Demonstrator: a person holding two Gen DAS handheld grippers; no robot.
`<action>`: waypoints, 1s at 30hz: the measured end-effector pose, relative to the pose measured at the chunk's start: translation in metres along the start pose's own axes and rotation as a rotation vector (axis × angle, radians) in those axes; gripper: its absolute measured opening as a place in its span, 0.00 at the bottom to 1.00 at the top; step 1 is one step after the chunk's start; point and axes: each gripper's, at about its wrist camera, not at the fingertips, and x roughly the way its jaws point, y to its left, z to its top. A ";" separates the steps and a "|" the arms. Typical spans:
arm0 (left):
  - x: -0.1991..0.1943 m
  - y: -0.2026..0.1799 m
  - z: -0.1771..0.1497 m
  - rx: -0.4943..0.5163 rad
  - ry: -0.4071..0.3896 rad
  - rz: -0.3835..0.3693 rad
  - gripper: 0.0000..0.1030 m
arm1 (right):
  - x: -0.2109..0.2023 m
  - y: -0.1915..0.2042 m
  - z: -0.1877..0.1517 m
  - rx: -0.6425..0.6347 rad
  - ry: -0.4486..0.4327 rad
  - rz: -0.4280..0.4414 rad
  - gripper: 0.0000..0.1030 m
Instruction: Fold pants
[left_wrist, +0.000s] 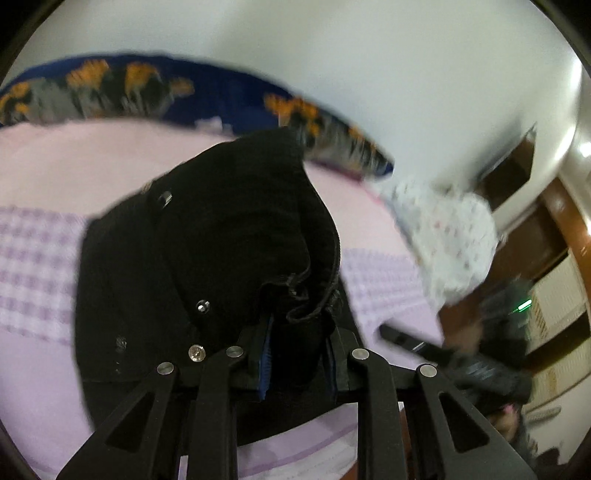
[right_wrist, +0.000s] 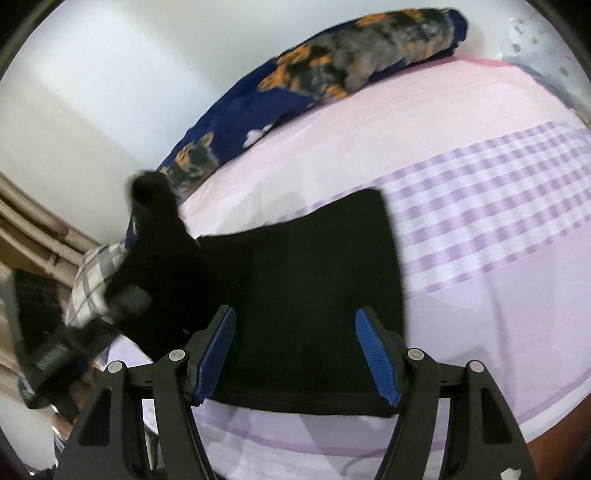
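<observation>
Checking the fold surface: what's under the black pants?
The black pants lie on the pink and lilac checked bedsheet, which shows all around them. The left gripper pinches a lifted bunch; the right gripper is open. Anything beneath the fabric is hidden.

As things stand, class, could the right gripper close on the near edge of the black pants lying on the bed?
Probably yes. The right gripper is open, its blue pads either side of the flat pants, with nothing between them. The left gripper holds the other end raised, off to one side.
</observation>
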 end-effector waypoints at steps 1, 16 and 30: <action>0.012 -0.002 -0.006 0.011 0.028 0.021 0.23 | -0.001 -0.003 -0.001 -0.013 0.001 -0.009 0.64; -0.005 -0.029 -0.021 0.142 0.075 -0.003 0.41 | 0.024 -0.028 0.013 0.095 0.145 0.202 0.64; -0.054 0.082 -0.018 -0.055 -0.023 0.313 0.51 | 0.096 -0.009 0.035 -0.031 0.328 0.267 0.64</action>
